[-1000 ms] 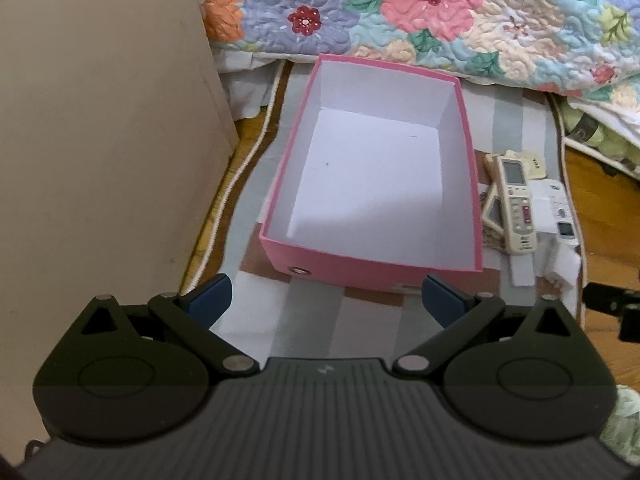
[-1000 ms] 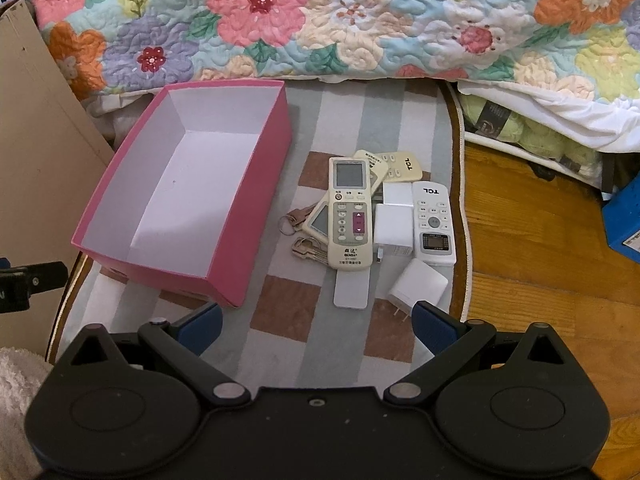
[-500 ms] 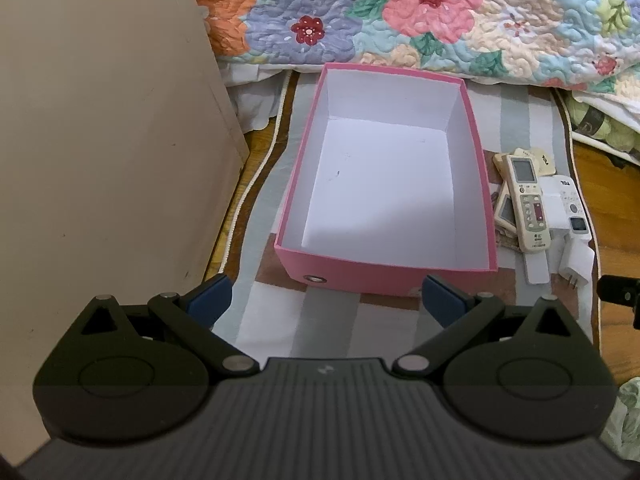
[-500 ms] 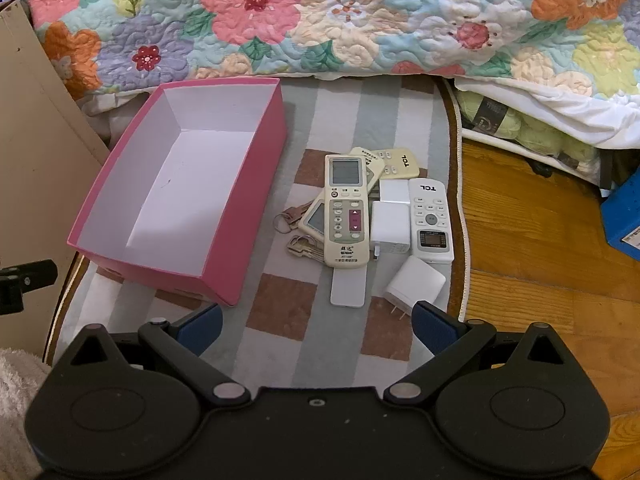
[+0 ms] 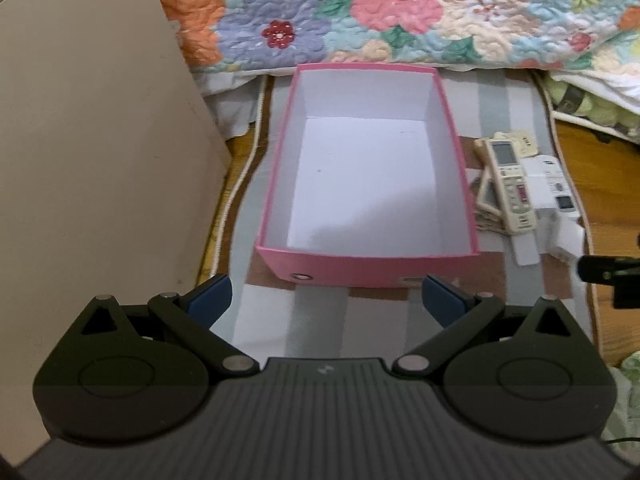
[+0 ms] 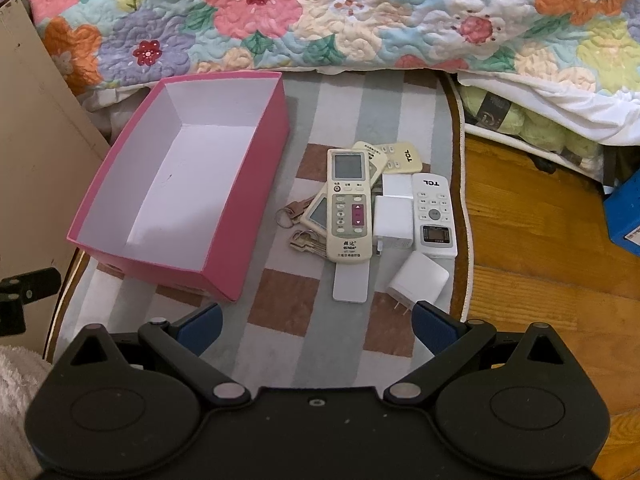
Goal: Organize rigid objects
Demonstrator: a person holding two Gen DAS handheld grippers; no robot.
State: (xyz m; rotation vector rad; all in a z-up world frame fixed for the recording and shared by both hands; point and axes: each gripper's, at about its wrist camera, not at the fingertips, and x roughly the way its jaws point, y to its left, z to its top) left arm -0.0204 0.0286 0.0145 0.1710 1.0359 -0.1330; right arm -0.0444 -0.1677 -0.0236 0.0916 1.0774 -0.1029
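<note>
An empty pink box (image 5: 280,208) (image 6: 248,208) with a white inside sits on a striped rug. Right of it lies a pile: a cream remote (image 6: 347,204) (image 5: 512,184) on top, a white TCL remote (image 6: 434,216), two white chargers (image 6: 393,220) (image 6: 418,282), a cream TCL remote (image 6: 400,156) and keys (image 6: 306,240). My left gripper (image 5: 326,298) is open, held just short of the box's near wall. My right gripper (image 6: 316,322) is open above the rug, in front of the pile, with nothing between its fingers.
A floral quilt (image 6: 320,12) hangs along the back edge. A beige panel (image 5: 92,160) stands close on the left of the box. Wooden floor (image 6: 532,232) and a blue box (image 6: 624,216) lie to the right of the rug (image 6: 280,304).
The left gripper has swung so the box now sits centred ahead of it. The right gripper has shifted slightly, with the pile drifting a little left in its view. Both stay open.
</note>
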